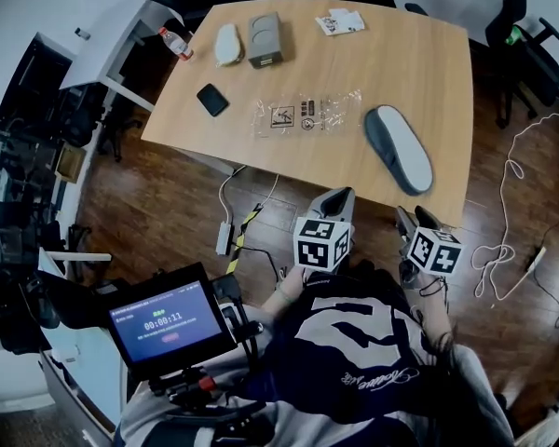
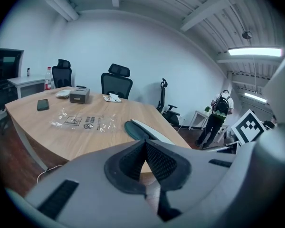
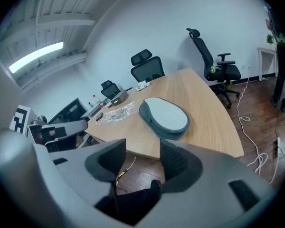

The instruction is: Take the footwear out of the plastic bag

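The slipper (image 1: 398,147) lies ahead of our fingers (image 3: 178,163), outside the plastic bag (image 1: 307,115). Our left gripper (image 1: 338,198) is closed and empty, our right gripper (image 1: 415,218) parted and empty. We judge nothing remains to grasp.

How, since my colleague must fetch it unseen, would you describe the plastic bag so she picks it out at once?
Look at the big wooden table. Near its middle, between the black phone and the grey slipper with the white insole, lies the plastic bag. It alone is see-through: flat, crinkled, with dark printed symbols.
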A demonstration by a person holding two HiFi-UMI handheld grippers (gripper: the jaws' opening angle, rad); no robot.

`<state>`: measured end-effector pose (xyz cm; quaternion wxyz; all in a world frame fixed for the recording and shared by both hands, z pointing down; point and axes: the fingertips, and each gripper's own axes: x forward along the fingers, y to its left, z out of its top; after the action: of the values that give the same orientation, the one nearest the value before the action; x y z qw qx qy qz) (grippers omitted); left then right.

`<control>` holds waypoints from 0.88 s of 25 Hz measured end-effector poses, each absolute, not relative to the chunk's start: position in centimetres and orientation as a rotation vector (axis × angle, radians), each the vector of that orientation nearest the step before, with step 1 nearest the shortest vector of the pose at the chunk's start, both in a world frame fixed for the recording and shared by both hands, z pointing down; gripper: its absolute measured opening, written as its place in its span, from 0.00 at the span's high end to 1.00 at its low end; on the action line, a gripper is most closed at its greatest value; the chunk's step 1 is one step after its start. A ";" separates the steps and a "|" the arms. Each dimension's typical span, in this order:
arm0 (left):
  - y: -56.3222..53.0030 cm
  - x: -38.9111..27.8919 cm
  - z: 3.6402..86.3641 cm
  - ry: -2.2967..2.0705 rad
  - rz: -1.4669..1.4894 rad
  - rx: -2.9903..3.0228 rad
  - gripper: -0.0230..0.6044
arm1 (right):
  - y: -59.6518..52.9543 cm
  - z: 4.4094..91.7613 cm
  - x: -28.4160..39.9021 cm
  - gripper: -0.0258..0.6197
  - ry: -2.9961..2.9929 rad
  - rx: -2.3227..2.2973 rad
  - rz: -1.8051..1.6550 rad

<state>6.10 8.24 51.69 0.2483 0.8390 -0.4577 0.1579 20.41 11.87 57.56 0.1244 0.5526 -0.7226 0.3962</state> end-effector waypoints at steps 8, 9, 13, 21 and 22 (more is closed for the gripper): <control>13.3 6.4 52.4 -1.262 0.435 2.233 0.96 | 15.5 57.3 19.2 0.92 -2.154 1.559 1.048; 13.5 6.3 52.4 -1.264 0.436 2.229 0.96 | 15.7 57.2 19.0 0.96 -2.164 1.558 1.063; 13.9 6.2 51.9 -1.266 0.422 2.243 0.96 | 16.6 56.4 18.1 0.96 -2.213 1.539 1.073; 15.0 5.2 51.0 -1.208 0.428 2.318 0.96 | 18.1 54.8 14.4 0.96 -2.288 1.513 1.087; 15.1 4.9 50.9 -1.199 0.432 2.327 0.96 | 18.2 54.5 13.9 0.96 -2.290 1.523 1.086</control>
<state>4.95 15.06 50.90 0.2416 0.8511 -0.4385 0.1580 13.93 18.20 54.50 0.0923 0.5129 -0.7712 0.3656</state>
